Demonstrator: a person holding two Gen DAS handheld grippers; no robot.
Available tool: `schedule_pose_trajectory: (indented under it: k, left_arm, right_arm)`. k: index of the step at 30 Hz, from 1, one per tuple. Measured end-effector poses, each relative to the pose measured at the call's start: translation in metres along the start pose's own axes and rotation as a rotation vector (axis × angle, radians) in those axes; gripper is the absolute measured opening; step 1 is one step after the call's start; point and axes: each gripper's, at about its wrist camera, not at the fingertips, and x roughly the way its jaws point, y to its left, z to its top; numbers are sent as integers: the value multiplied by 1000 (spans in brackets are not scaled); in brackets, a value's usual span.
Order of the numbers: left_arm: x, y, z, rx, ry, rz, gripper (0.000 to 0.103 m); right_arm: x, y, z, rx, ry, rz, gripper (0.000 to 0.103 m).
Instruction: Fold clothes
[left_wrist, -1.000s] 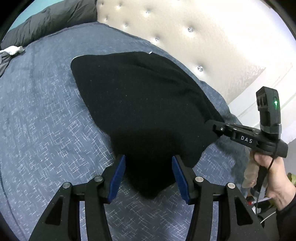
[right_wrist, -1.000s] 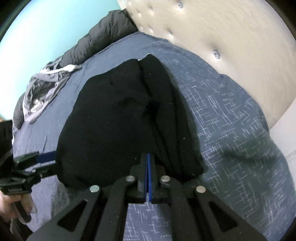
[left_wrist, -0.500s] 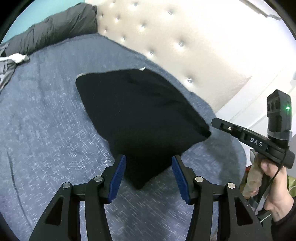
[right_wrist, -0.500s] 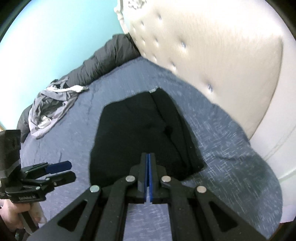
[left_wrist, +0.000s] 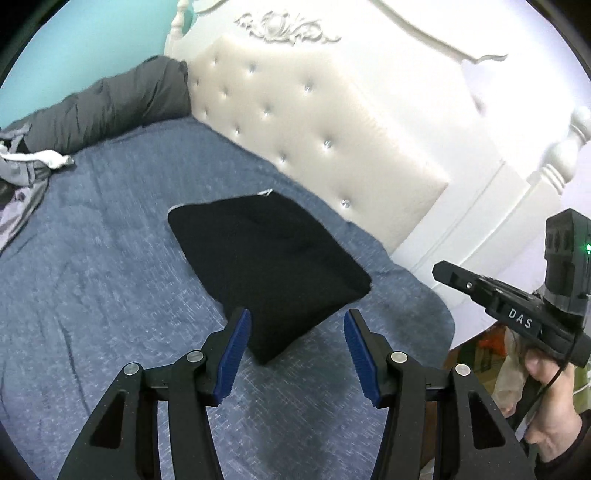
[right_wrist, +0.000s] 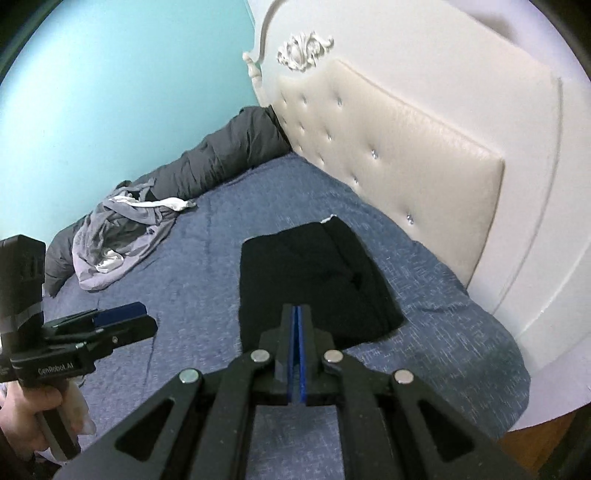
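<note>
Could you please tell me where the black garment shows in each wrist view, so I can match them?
Left wrist: black garment lies centre, on the blue bedspread, just beyond the open fingers.
Right wrist: black garment sits centre, just past the shut fingers.
Shared landmark: the tufted headboard, right of the garment.

Bed (right_wrist: 436, 306) under a blue speckled cover, filling most of both views. Cream tufted headboard (right_wrist: 388, 147) with crystal buttons along the far edge, framed in white carved wood (right_wrist: 304, 50) with a turned post (left_wrist: 565, 155). Turquoise wall (right_wrist: 122, 85) behind. Dark grey duvet (right_wrist: 225, 151) rolled along the wall-side edge. Wooden floor (right_wrist: 535, 428) by the near corner.
</note>
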Motion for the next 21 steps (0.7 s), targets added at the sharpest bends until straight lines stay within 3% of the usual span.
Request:
schedule_pose_trajectory:
  k: [21]
  left_arm:
    - [-110, -31, -18, 73, -114, 10, 65]
  right_arm:
    - [-106, 58, -15, -39, -97, -69, 2]
